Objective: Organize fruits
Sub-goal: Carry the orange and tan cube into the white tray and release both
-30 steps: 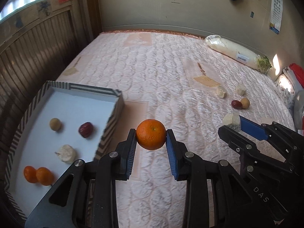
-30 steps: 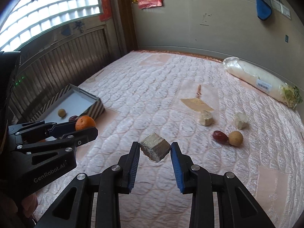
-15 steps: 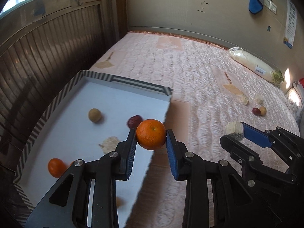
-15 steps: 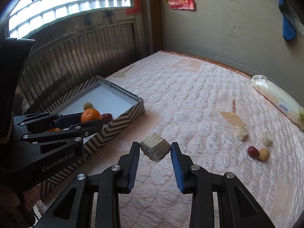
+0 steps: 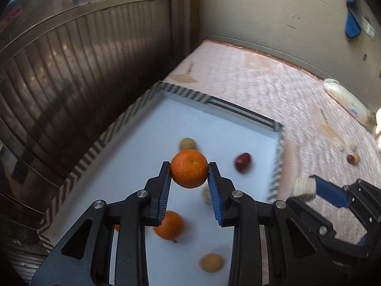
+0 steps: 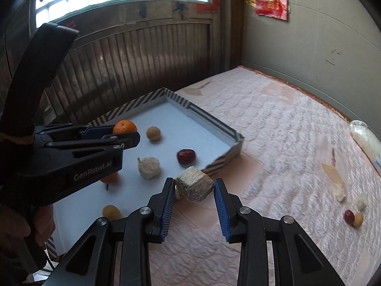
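My left gripper point(image 5: 189, 172) is shut on an orange point(image 5: 189, 168) and holds it above the white floor of a striped box point(image 5: 240, 109). The right wrist view shows that gripper point(image 6: 126, 132) over the box point(image 6: 214, 124). My right gripper point(image 6: 194, 187) is shut on a pale fibrous chunk point(image 6: 195, 186), held just above the box's near right wall. In the box lie another orange point(image 5: 169, 224), a red date point(image 6: 186, 156), two tan round fruits point(image 6: 153, 133) and a pale fibrous chunk point(image 6: 148, 167).
The box sits on a pink quilted mattress point(image 6: 285, 128) beside a dark slatted wooden wall point(image 6: 133, 54). At the far right lie a date point(image 6: 349, 215), a tan fruit point(image 6: 358, 219) and two pale chunks point(image 6: 340, 193). A plastic-wrapped white roll point(image 5: 345, 99) lies by the far wall.
Both grippers have swung left toward the box with their loads. The orange went from over the mattress to over the box floor. The chunk now hangs at the box's right wall.
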Available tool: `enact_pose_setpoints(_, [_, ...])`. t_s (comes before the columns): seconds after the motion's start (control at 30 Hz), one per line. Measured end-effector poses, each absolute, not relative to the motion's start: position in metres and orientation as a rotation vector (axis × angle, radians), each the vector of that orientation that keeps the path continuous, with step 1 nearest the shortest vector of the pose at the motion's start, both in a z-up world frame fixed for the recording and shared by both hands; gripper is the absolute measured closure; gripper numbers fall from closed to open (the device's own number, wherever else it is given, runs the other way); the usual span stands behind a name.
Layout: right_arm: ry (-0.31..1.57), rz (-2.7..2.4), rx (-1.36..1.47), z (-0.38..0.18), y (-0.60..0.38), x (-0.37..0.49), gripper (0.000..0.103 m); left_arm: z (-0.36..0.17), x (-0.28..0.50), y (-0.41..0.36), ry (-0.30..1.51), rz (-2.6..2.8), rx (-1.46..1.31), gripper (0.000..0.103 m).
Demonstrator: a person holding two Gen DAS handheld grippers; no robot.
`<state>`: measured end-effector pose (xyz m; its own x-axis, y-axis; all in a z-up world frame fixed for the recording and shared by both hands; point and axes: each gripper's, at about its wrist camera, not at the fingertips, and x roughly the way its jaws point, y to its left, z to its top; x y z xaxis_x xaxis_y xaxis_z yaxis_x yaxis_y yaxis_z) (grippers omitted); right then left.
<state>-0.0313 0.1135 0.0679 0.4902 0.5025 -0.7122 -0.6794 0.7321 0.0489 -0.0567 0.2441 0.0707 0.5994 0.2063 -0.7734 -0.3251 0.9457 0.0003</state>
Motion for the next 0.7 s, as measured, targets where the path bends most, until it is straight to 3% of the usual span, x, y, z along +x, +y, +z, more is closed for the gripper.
enact_pose_setpoints(0.7, [0.832,0.874,-0.366,0.044,0.185,-0.037,0.071,0.044,-0.042,0.296,1.010,0.328,-0.300,0.073])
